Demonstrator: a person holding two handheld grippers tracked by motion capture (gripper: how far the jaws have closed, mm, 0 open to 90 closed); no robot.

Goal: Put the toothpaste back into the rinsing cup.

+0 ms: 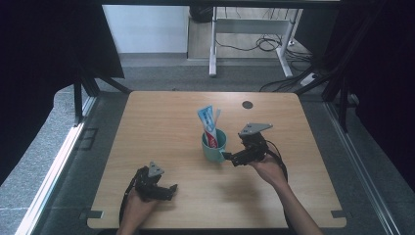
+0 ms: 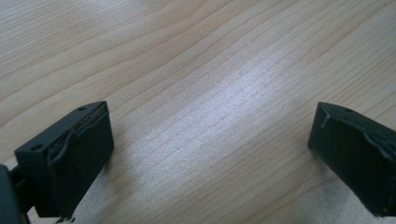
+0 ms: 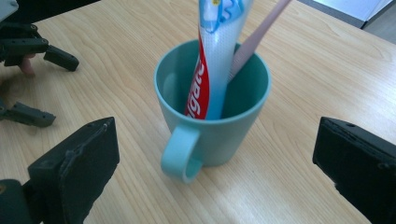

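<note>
right gripper (image 3: 215, 172) jaws wide, empty, beside mug (image 3: 215, 126) | left gripper (image 2: 210, 163) jaws wide, empty | table (image 1: 161, 117) edges far

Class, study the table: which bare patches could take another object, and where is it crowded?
Bare wood lies left of the mug, out to the table edge, and along the far edge beside the dark round spot. It is crowded between the mug and the right gripper. The left gripper takes the near-left corner.
</note>
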